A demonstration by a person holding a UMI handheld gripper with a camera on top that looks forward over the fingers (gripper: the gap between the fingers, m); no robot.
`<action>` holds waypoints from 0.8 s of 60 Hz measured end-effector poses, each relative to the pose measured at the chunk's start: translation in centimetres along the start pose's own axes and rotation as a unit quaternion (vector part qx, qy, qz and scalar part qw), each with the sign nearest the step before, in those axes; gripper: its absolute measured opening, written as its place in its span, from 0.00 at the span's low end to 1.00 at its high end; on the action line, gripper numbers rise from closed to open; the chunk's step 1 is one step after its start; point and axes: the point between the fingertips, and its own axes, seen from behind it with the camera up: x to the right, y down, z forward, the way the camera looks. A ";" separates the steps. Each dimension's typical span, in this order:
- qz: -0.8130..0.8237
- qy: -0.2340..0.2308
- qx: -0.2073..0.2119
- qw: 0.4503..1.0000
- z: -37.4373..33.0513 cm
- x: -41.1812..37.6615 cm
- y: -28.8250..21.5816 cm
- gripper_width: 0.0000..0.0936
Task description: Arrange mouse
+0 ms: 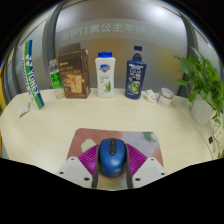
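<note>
Tool (111, 176): fingers at near edge of view, spread apart, pink pads (84, 160) facing inward; mouse sits between them.
Mouse (111, 155): blue w/ dark centre strip, lying on mouse mat, just ahead of and between fingers. Contact w/ pads – cannot tell; looks like it rests on its own support, not lifted.
Mouse mat (100, 137): grey rectangle on bench, mouse at its near end, rest of mat bare beyond it.
Bench (50, 125): pale curved top, wide bare stretch between mat and back row.
Back row, left to right: green-white tube (33, 76) leaning; small green bottle (54, 78); brown carton (73, 73); white bottle (105, 75) w/ blue label; dark blue bottle (136, 73) w/ black cap; small white cup (165, 97). All upright exc. tube, well apart from mouse.
Plant (203, 80): green leaves at right end of bench, beyond cup.
Progress (judgement): mouse on mat, tool bracketing it. Either approach for pickup or just set down – can't say which from this.
Left to do (judgement): if placement on mat is the goal, mostly done, only withdraw tool; if mouse must go elsewhere, grip + move still ahead.
</note>
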 end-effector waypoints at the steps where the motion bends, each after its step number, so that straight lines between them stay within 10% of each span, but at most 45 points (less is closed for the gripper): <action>1: 0.002 -0.003 -0.004 1.000 0.3 0.0 0.4 0.43; 10: -0.004 -0.012 -0.012 1.000 1.3 -0.2 1.6 0.57; 16: -0.010 -0.013 -0.013 1.000 0.4 -0.4 1.4 0.93; 48: -0.001 0.068 0.071 0.995 -20.5 -3.0 -1.4 0.91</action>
